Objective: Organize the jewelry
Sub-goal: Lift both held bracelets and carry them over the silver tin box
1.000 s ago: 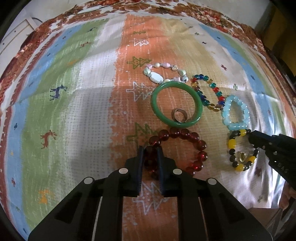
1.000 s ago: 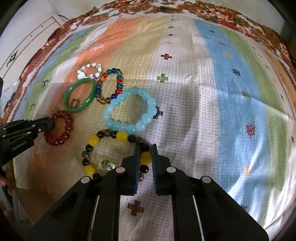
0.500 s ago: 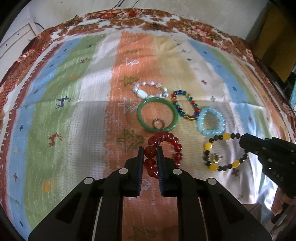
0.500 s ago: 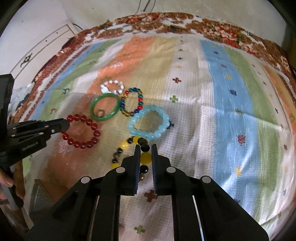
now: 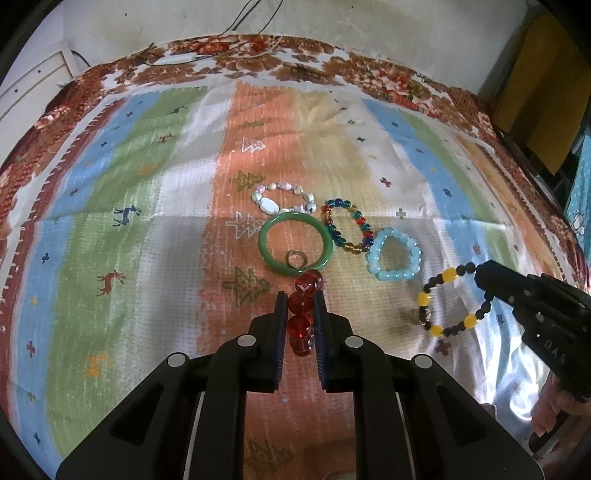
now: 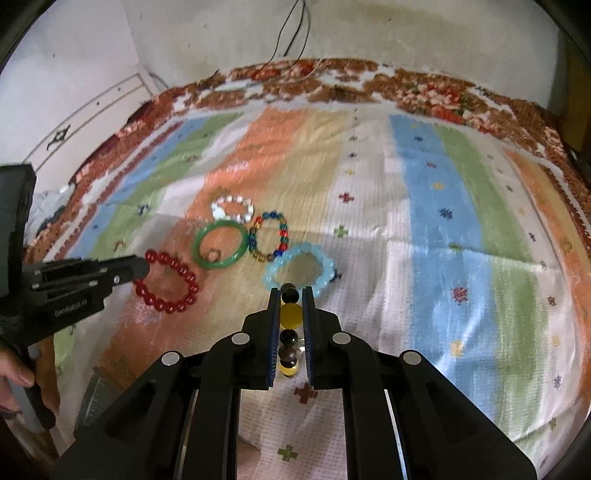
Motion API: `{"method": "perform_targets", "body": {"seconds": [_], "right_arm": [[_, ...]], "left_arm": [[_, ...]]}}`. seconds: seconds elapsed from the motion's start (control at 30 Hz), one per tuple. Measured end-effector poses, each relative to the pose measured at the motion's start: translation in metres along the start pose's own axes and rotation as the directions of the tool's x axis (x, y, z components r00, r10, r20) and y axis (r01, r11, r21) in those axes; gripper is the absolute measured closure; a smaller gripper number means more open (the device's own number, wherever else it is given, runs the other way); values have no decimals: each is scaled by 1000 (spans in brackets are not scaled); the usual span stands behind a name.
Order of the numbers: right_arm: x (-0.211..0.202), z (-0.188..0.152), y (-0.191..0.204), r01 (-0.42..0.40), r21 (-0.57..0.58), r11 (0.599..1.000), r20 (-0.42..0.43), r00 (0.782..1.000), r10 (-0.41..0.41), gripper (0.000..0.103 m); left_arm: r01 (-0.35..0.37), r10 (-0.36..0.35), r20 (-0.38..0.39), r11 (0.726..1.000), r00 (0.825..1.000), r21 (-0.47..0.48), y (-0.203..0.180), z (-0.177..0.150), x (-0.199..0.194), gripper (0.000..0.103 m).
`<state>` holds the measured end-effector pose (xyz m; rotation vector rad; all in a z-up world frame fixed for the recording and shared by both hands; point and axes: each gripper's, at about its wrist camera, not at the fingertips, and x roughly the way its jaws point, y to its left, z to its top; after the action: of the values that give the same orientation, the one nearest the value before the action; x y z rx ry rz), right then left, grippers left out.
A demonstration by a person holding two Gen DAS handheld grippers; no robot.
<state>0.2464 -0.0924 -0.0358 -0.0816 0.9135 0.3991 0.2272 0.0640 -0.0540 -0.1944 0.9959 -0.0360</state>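
Note:
My left gripper [image 5: 300, 300] is shut on a red bead bracelet [image 5: 301, 306], lifted off the striped cloth [image 5: 147, 240]; from the right wrist view the red bead bracelet [image 6: 168, 282] hangs as a loop from the left gripper [image 6: 142, 269]. My right gripper [image 6: 290, 295] is shut on a black and yellow bead bracelet [image 6: 290, 314], which hangs from the right gripper [image 5: 480, 273] as a loop of black and yellow beads [image 5: 448, 304]. On the cloth lie a green bangle [image 5: 295, 244] with a small ring [image 5: 294, 259] inside, a pale stone bracelet [image 5: 282, 197], a multicolour bead bracelet [image 5: 347, 225] and a light blue bead bracelet [image 5: 393, 254].
The cloth covers a bed that reaches a white wall [image 6: 221, 37] with hanging cables [image 6: 291, 33]. A white cabinet [image 6: 92, 110] stands at the left. A person's hand [image 6: 14, 373] holds the left gripper's handle. A small metal charm [image 5: 423, 314] dangles by the black and yellow bracelet.
Both grippers have risen and pulled back with their bracelets, which have lifted off the cloth. The other jewelry now looks smaller and farther away; the far wall has come into view.

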Motion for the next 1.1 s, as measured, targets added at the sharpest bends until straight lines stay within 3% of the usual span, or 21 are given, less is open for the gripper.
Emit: {"method": "perform_targets", "body": {"seconds": [0.3, 1.1], "right_arm": [[-9, -3, 2, 14, -11, 1000, 9, 1000, -14, 91], [-72, -13, 18, -1, -40, 999, 140, 990, 7, 91]], "left_arm": [[14, -14, 39, 1000, 999, -10, -1, -2, -20, 90], [80, -81, 136, 997, 987, 19, -17, -25, -78, 90]]}}
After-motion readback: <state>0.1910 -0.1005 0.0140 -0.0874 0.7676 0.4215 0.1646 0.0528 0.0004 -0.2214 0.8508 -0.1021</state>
